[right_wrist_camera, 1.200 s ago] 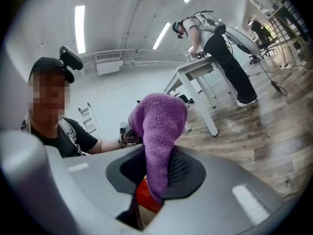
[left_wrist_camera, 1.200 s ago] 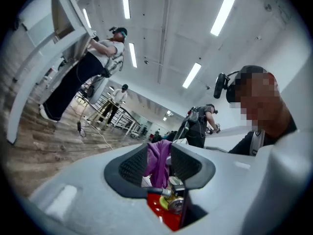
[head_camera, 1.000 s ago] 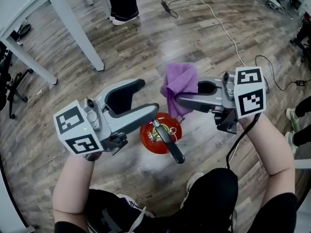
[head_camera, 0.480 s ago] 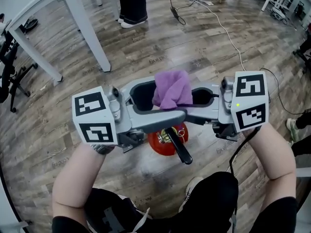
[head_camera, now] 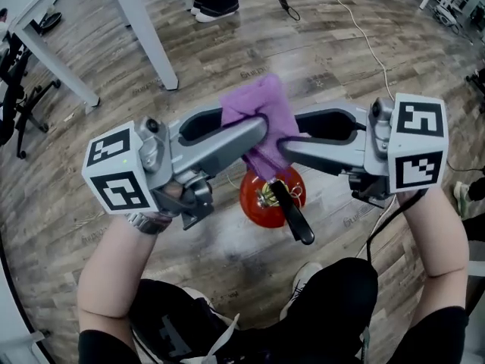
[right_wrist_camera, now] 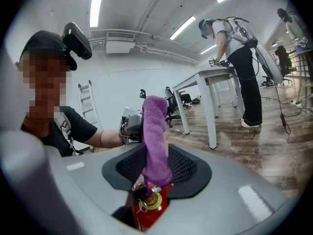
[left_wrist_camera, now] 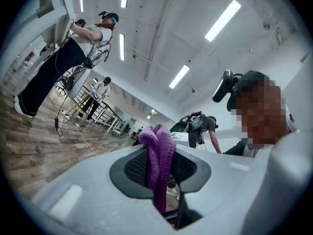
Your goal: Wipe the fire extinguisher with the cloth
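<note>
Wooden floor [head_camera: 204, 241] open left and right of the fire extinguisher [head_camera: 254, 201], purple cloth [head_camera: 256, 111] close above its top, white table leg [head_camera: 144, 36] well apart at left, cable [head_camera: 370, 44] lying far right, person's knee [head_camera: 333, 294] near below.

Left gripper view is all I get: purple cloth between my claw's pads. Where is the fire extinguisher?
Observer: Head view shows the red fire extinguisher standing on the wooden floor, below the cloth.
Operator: Is the right claw on the cloth too?
Observer: Yes. The right claw is shut on the cloth, opposite the left claw, whose jaws have just been closing with the cloth between them.
Operator: Is the cloth touching the extinguisher?
Observer: Cannot tell; in the right gripper view its lower end hangs close by the brass valve.
</note>
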The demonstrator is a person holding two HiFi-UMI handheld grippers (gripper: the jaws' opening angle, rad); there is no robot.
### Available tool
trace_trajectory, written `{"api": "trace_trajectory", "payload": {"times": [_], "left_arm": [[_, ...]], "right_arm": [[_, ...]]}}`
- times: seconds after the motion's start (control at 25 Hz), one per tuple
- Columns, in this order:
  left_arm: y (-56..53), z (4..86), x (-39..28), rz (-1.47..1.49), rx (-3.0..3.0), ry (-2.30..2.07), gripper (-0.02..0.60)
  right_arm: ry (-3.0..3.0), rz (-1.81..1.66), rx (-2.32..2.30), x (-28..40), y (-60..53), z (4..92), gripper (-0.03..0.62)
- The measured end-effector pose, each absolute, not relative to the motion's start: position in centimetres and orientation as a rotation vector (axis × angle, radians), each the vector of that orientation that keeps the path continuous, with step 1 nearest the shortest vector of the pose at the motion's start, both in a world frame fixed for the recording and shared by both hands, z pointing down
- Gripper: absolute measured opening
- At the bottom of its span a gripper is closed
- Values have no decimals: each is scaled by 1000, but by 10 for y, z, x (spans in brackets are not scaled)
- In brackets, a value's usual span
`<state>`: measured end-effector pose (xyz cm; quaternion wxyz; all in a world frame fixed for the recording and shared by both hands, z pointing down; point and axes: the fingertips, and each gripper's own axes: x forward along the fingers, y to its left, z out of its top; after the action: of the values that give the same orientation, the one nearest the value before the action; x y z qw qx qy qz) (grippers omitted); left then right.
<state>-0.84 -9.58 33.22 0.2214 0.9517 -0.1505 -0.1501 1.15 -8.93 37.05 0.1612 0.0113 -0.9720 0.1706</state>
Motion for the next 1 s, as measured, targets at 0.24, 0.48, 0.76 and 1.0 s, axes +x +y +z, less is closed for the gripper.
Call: {"api": "trace_trajectory", "payload": {"times": [0.24,0.48,0.76,1.0], "left_arm": [[-91,345,-55,-398,2546,-459,78],[-87,418,-76,-277,2395,-548,78],[-72,477,-53,-202,2203,-225,80],[-84,478,-29,-154,2140,28,80]], "right_arm": [[-2873,475,301,68,-129,352,5],[-2820,568,641,122,-160,395,5],[-2713,679,693,135,-150,460,5],[-2690,754,707,140,-148,479,5]]}}
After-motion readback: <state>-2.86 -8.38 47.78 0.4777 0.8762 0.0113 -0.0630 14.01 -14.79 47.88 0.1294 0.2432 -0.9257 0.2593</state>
